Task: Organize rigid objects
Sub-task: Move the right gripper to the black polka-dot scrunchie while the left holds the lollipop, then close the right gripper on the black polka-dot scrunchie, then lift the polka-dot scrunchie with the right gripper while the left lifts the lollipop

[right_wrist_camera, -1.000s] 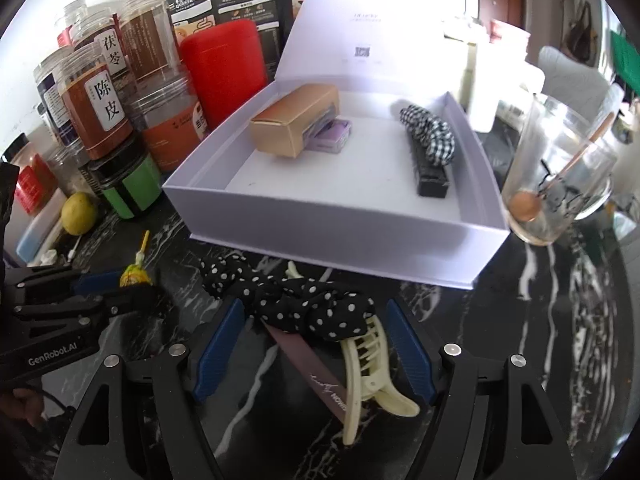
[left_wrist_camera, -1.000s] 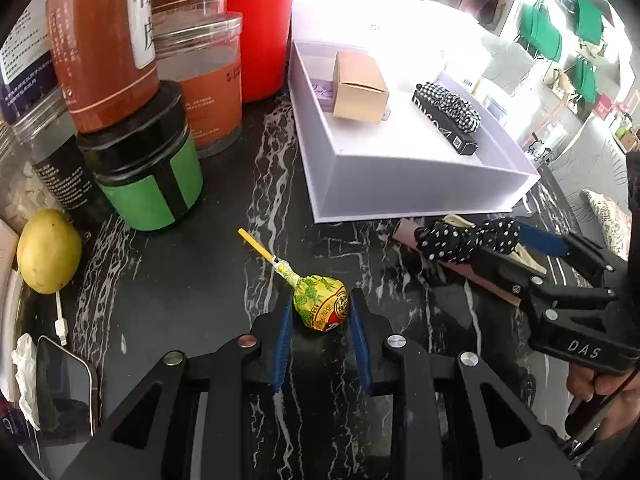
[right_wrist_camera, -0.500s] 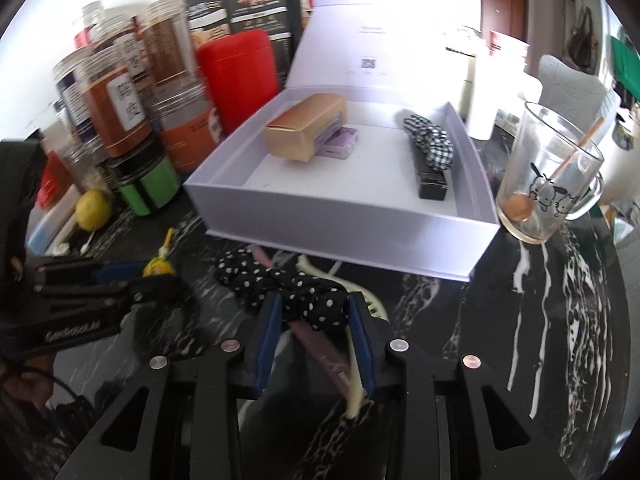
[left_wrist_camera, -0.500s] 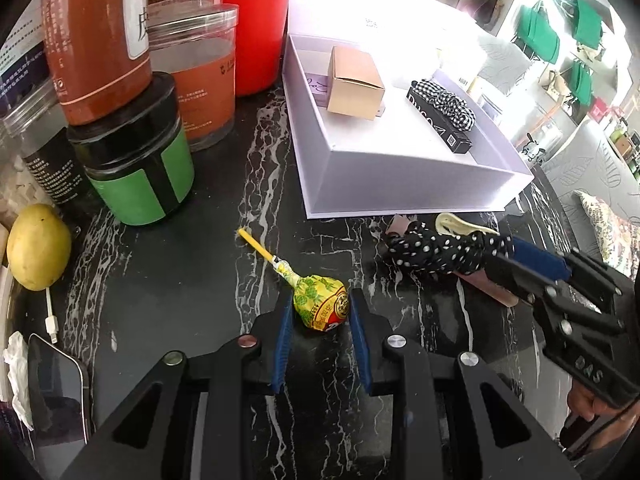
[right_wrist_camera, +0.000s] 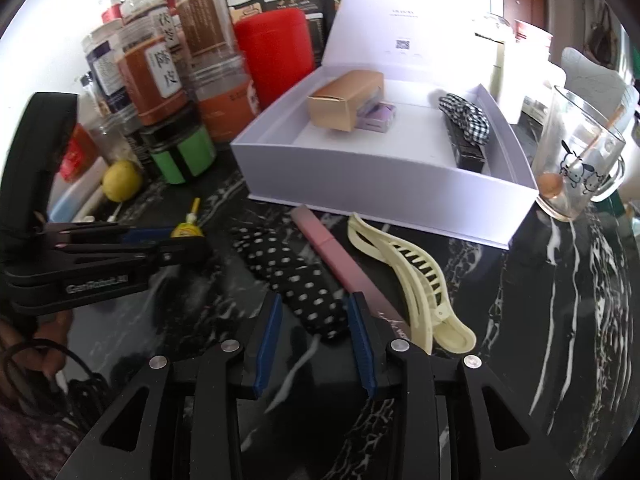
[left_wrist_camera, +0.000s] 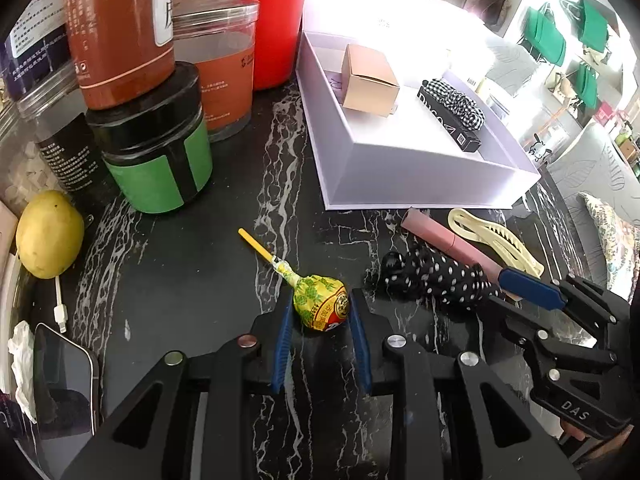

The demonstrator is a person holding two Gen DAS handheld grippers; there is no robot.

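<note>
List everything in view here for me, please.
box: one, white, open, centre back
tan carton: one, tan, inside box
checked scrunchie: one, black-white, inside box
pink tube: one, pink, before box
polka-dot scrunchie: one, black-white, left of pink tube
hair claw: one, cream, right of tube
lollipop: one, yellow-green, front left
green-labelled jar: one, black-green, left of box
red canister: one, red, behind that jar
yellow fruit: one, yellow, far left
glass mug: one, clear, right of box
left gripper: one, black, blue pads, shut on lollipop
right gripper: one, black, jaws opening around polka-dot scrunchie

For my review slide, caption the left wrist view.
Left hand-held gripper shut on a lollipop beside an open white box.
</note>
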